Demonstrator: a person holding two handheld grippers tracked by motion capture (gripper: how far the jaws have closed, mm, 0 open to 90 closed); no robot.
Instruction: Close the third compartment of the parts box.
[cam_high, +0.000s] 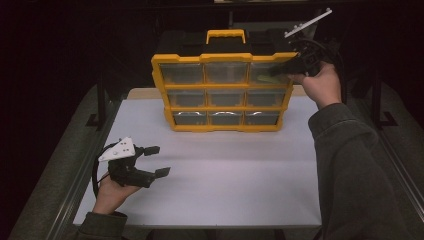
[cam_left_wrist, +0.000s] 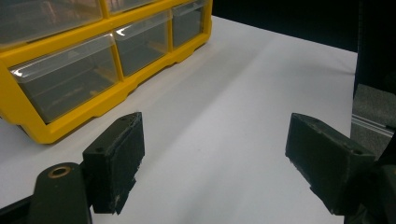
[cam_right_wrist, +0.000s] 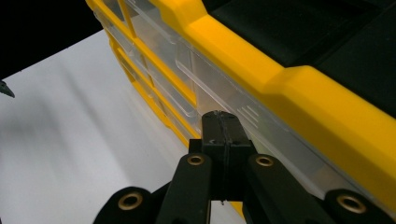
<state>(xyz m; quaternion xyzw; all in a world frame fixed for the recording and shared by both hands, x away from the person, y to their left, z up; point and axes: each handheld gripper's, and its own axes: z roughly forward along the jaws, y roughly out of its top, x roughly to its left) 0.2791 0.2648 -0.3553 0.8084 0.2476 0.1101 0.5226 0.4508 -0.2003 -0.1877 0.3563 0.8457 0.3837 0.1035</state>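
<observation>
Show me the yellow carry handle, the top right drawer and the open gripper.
Carry handle (cam_high: 226, 34), high view, top bar.
Top right drawer (cam_high: 261, 74), high view, clear front.
Left gripper (cam_high: 156, 160), high view, gap between its jaws.

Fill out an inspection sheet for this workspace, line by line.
Surface: white table, bare in front of the organizer.
Job's things: yellow organizer standing upright, nine clear drawers, handle on top; top-right drawer at the right gripper's tips.
Clutter: nothing seen.
Grippers: left gripper open, low over the table, holding nothing; right gripper shut, tips against the top-right drawer's front.
Cables: black cable loops by the left hand.
Surroundings: dark; metal frame rails beside the table.
</observation>
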